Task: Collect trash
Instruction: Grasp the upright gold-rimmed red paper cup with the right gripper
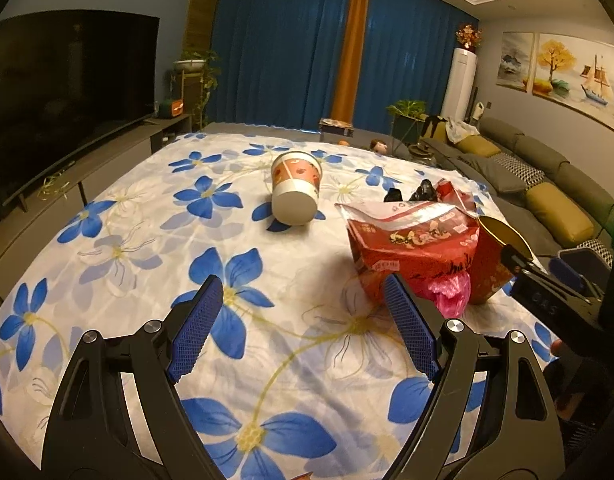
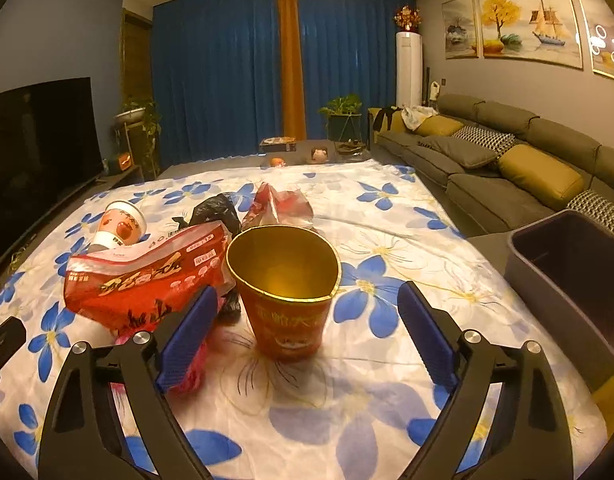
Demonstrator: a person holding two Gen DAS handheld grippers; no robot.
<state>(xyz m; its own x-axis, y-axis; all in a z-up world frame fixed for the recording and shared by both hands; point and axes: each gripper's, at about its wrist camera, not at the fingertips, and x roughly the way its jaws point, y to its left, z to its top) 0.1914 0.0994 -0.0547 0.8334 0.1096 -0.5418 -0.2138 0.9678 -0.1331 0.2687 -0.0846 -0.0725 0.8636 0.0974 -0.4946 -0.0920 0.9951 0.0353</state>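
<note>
On the flowered cloth [image 2: 387, 240] that covers the bench, the trash lies in a loose group. Farthest left, a white and orange paper cup [image 2: 121, 230] lies on its side; nothing can be made out inside it. Beside it sits a red snack bag [image 2: 147, 280], crumpled, with a black plastic bag [image 2: 215, 210] behind it and a pink plastic bag [image 1: 451, 292] at its near edge. Next comes the orange paper tub [image 2: 285, 300], upright, its gold inside bare. At the far right stands a dark bin [image 2: 567, 280], off the cloth's edge, with nothing visible in it.

The left gripper [image 1: 303, 312] hangs over bare cloth, jaws wide apart and holding nothing. The right gripper [image 2: 307, 320] has its jaws apart on either side of the tub, not touching it.
</note>
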